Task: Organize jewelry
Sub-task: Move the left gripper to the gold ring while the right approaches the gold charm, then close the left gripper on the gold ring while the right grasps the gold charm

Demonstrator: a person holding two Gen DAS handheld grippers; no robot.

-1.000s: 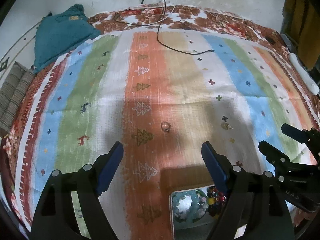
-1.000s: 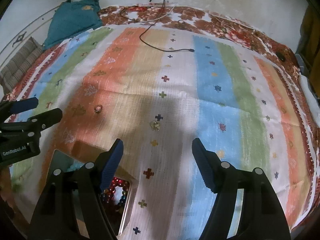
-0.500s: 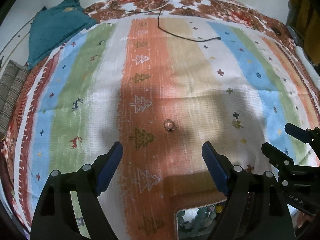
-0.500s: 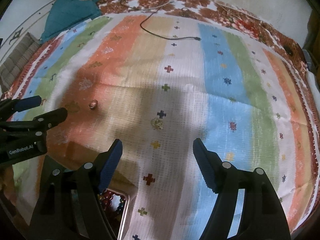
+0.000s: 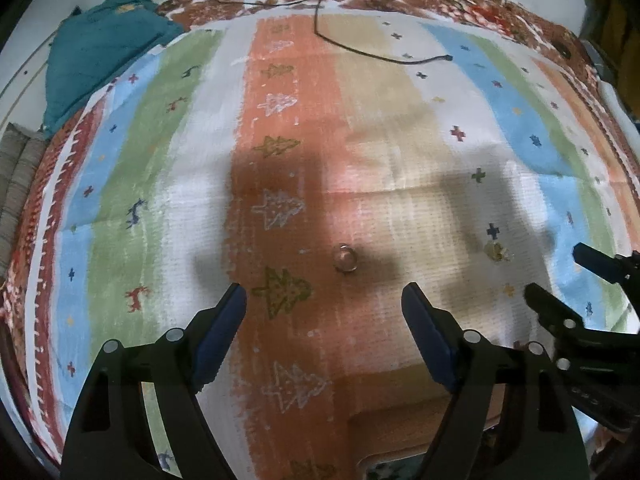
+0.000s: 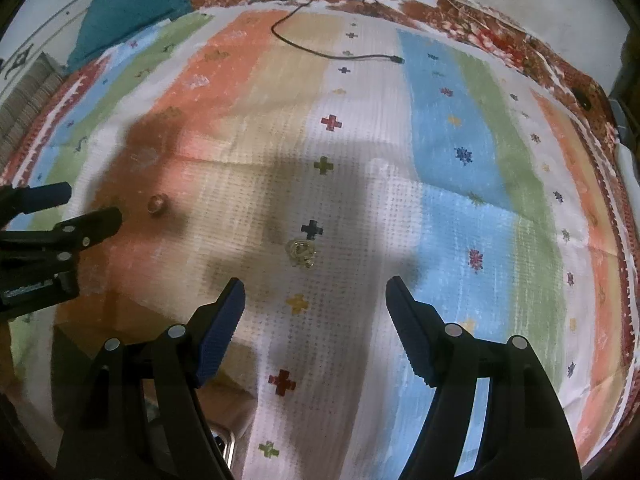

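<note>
A small ring (image 5: 345, 258) lies on the orange stripe of the striped cloth (image 5: 160, 184), just beyond my left gripper (image 5: 324, 300), which stands open above it with nothing between its fingers. A gold tangle of jewelry (image 6: 302, 253) lies on the white stripe, ahead of my right gripper (image 6: 312, 290), also open and empty. The same ring (image 6: 157, 203) shows at the left of the right wrist view, near the left gripper's fingers (image 6: 92, 220). The gold piece (image 5: 497, 251) appears right of centre in the left wrist view, close to the right gripper's fingers (image 5: 552, 308).
A wooden jewelry box (image 5: 400, 420) sits at the near edge, mostly hidden behind the grippers, its metal rim (image 6: 228, 446) just showing. A black cable (image 6: 332, 54) lies across the far cloth. A teal cloth (image 5: 100, 52) and a striped cushion (image 5: 16, 176) lie at the far left.
Both grippers have sunk toward the cloth and moved forward. The ring and the gold piece look larger and nearer; the box with beads has slid almost out of view below.
</note>
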